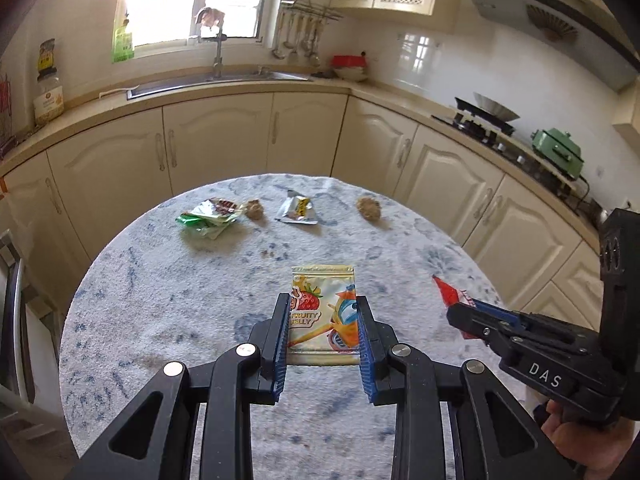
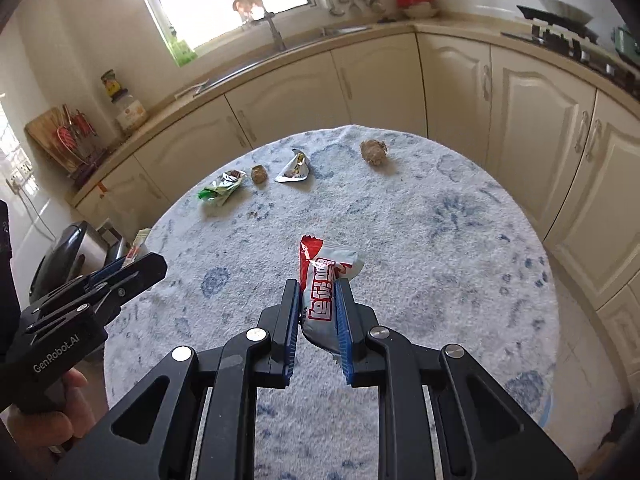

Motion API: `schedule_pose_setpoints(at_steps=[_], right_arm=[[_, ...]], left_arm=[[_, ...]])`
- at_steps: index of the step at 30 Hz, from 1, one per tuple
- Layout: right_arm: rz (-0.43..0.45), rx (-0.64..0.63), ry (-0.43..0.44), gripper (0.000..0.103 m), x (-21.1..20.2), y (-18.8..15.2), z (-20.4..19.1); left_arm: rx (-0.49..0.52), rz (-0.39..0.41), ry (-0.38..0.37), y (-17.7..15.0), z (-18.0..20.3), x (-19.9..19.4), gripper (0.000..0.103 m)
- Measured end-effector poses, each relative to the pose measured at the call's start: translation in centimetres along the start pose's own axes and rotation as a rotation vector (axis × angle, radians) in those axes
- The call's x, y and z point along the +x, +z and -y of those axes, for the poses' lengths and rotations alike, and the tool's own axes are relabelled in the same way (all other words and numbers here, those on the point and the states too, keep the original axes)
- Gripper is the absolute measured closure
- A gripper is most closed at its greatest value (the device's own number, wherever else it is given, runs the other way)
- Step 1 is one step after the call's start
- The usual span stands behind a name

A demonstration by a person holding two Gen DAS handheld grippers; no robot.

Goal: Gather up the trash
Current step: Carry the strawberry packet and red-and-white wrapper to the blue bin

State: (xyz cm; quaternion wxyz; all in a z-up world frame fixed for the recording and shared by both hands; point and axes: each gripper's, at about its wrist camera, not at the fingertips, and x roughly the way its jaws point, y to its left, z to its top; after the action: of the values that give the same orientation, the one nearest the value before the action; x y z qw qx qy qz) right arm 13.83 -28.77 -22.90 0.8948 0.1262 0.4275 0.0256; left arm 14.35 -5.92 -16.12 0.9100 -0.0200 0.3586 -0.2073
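Both tongs are clamped: left gripper (image 1: 323, 322) on the jelly pouch (image 1: 324, 300), right gripper (image 2: 318, 300) on the red-and-white wrapper (image 2: 326, 276). I'd keep squeezing and carry them clear of the table (image 2: 440, 240).

"FRUITY JELLY" pouch (image 1: 323, 316), "DAS" right tongs (image 1: 464, 312)

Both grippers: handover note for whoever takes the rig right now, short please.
Left gripper: shut on the jelly pouch, held above the table.
Right gripper: shut on the red-and-white wrapper.
Left on the table at the far side: green wrapper, silver wrapper, two crumpled brown wads.
Done: two pieces picked up. To do: drop both, then collect the four. No bin clearly visible.
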Motion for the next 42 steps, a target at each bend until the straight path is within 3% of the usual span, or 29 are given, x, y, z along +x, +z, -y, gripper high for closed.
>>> schedule_pose_setpoints(at_steps=[8,22,32,42], right_arm=[[0.096,0.022,-0.006,0.086,-7.0,-1.5,2.2],[0.244,0.158,-0.181,0.086,-18.5,-5.0,12.3],[0.228,0.352,-0.295,0.086,-21.8,-10.1,22.2],[0.104,0.524,-0.320,0.086,-18.0,-14.7,30.8]], left_arm=[[0.097,0.048,-0.077,-1.2,6.5,-4.1,0.077],[0.269,0.058,-0.230,-1.8,19.1,-6.0,0.077],[0.426,-0.098,-0.347,-4.6,30.8,0.8,0.077],[0.488,-0.332,-0.379,-7.9,39.6,11.3,0.077]])
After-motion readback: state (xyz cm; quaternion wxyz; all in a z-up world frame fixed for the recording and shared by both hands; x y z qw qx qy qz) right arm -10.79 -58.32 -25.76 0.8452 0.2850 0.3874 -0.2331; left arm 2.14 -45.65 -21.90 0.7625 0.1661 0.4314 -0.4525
